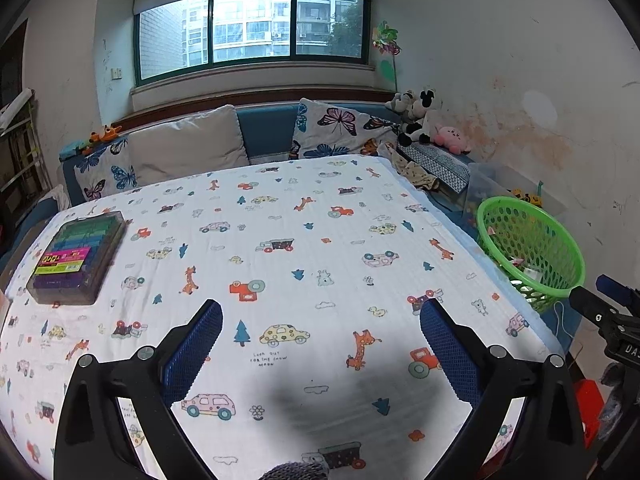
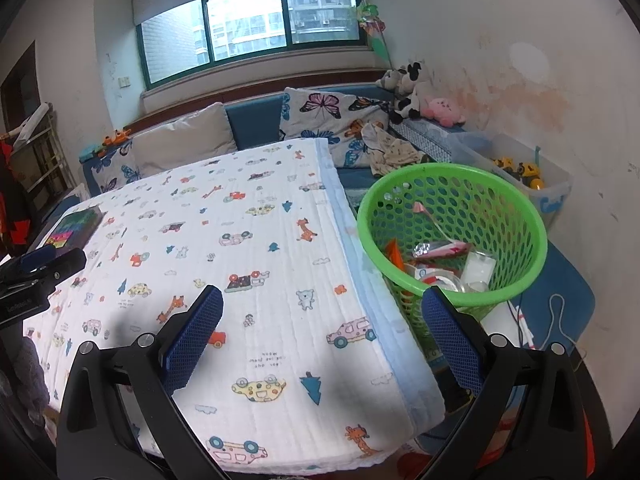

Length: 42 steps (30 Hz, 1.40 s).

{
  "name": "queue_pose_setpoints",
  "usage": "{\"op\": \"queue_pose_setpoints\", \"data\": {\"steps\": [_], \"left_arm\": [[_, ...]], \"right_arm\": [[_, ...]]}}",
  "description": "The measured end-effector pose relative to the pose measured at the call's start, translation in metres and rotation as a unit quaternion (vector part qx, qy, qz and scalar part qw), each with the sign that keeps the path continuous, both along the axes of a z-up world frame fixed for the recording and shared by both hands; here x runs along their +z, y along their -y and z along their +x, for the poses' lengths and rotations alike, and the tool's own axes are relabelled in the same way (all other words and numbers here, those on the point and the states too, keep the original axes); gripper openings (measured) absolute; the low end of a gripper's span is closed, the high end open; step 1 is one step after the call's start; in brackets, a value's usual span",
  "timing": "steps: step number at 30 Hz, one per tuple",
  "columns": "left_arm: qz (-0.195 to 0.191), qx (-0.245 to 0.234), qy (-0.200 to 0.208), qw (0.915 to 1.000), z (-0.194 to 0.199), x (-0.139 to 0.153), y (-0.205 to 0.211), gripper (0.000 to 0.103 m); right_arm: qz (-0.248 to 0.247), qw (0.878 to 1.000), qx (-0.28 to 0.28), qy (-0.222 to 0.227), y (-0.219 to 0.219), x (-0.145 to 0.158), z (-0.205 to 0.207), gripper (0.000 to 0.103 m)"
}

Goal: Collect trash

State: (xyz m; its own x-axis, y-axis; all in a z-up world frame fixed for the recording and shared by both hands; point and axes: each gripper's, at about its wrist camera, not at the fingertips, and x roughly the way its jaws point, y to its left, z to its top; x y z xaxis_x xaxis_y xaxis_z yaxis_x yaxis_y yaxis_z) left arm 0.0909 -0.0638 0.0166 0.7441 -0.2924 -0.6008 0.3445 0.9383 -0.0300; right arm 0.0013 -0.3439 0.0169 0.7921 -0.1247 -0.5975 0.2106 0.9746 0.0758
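Note:
A green perforated basket (image 2: 452, 184) stands off the table's right edge and holds several wrappers and bits of trash (image 2: 440, 256). It also shows in the left wrist view (image 1: 532, 240). My left gripper (image 1: 320, 312) is open and empty above the near middle of the cartoon-print tablecloth (image 1: 280, 220). My right gripper (image 2: 322, 300) is open and empty over the table's right front corner, its right finger (image 2: 452, 336) in front of the basket. I see no loose trash on the cloth.
A clear box of coloured items (image 1: 78, 258) lies at the table's left edge. A blue sofa with cushions (image 1: 188, 144) and plush toys (image 1: 420, 116) runs behind. A clear bin of toys (image 2: 520, 176) stands beyond the basket. Cables (image 2: 556, 320) lie on the blue mat.

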Motion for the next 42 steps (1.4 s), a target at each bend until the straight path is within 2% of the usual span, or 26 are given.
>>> {"op": "queue_pose_setpoints", "data": {"steps": [42], "left_arm": [[0.005,0.006,-0.005,1.0,-0.0043,-0.0077,-0.0033,0.096]], "right_arm": [[-0.007,1.0,0.009,0.003,-0.0062,0.0008,0.0011,0.099]]}}
